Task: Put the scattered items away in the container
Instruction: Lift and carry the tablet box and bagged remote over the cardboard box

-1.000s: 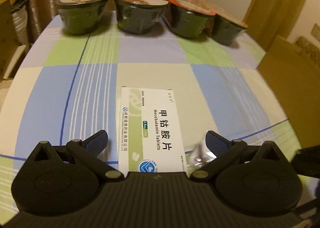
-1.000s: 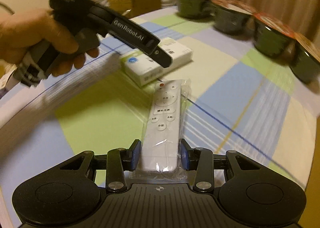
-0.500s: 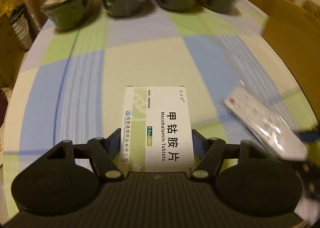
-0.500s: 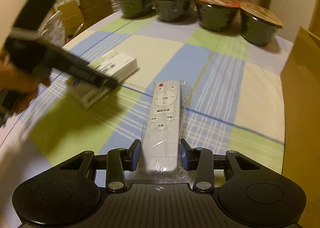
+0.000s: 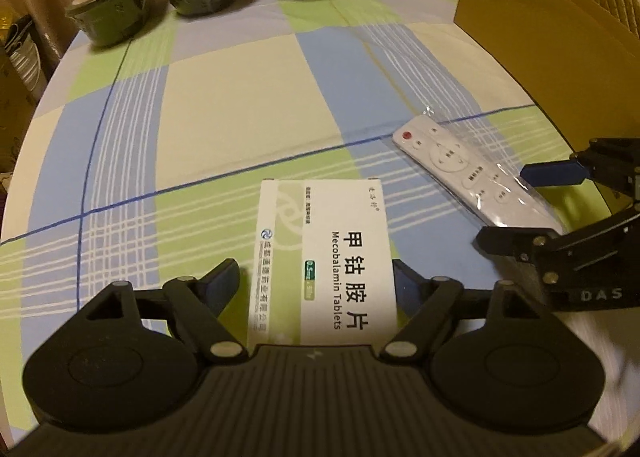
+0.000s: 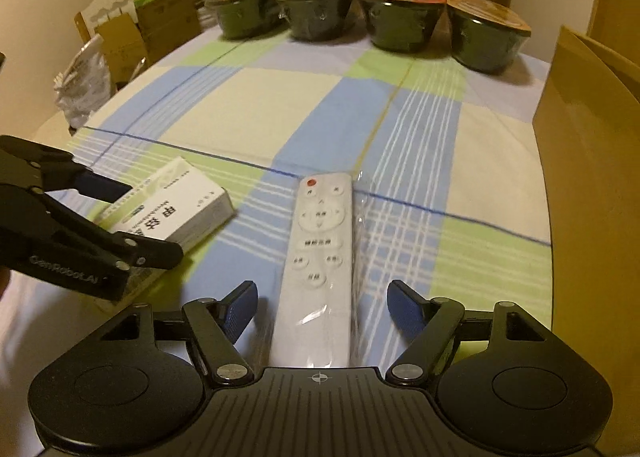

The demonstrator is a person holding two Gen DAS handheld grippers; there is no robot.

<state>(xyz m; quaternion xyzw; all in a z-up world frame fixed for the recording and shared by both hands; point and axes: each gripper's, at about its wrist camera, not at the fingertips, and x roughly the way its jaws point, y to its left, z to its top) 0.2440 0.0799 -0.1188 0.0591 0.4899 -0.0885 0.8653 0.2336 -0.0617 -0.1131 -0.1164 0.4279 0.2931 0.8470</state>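
A white and green tablet box (image 5: 324,241) sits between the fingers of my left gripper (image 5: 316,281), which is shut on its long sides, low over the checked tablecloth. From the right wrist the same box (image 6: 180,201) shows in the left gripper (image 6: 140,221) at the left. A white remote (image 6: 320,233) in a clear plastic sleeve lies flat on the cloth. My right gripper (image 6: 322,305) is open around its near end, both blue pads clear of it. The left wrist view has the remote (image 5: 452,157) and right gripper (image 5: 528,205) at the right. An open cardboard box (image 5: 560,37) stands at the table's right side.
Several sealed dark noodle bowls (image 6: 320,13) line the far edge of the table. The cardboard box's wall (image 6: 592,177) rises close on the right of the remote. Cartons and bags (image 6: 132,33) are stacked off the table's far left. A hand's edge shows behind the left gripper.
My left gripper went from open to shut on the tablet box. My right gripper, shut on the remote before, has opened and the remote lies free between its fingers.
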